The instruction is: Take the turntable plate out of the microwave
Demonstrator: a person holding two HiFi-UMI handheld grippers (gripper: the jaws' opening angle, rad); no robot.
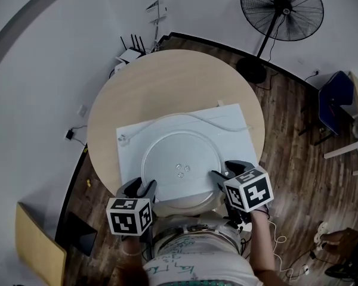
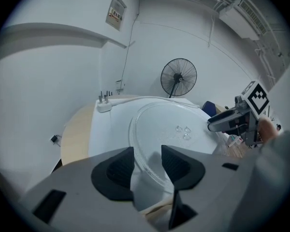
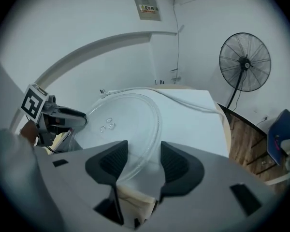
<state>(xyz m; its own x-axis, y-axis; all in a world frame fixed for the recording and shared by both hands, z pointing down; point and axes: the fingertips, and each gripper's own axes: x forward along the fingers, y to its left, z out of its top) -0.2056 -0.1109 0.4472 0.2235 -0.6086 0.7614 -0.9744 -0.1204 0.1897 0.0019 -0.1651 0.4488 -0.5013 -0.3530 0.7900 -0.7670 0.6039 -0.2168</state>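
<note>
Turntable plate [image 1: 179, 159] out and lying flat on top of the white microwave [image 1: 232, 124], with both your grippers at its near rim.

Head view: the microwave sits on the round wooden tabletop [image 1: 167, 76], its cord [image 1: 218, 124] trailing across the top past the plate's 12 o'clock; your left gripper [image 1: 144, 186] meets the rim at about 7 o'clock, your right gripper [image 1: 224, 170] at about 4 o'clock, and a standing fan [image 1: 280, 8] is on the floor at 1 o'clock. Left gripper view: your fingers [image 2: 118, 166] stand apart with the glass rim running between them, not squeezed. Right gripper view: your fingers [image 3: 176, 163] are also apart, the rim passing through the gap with space on both sides.
</note>
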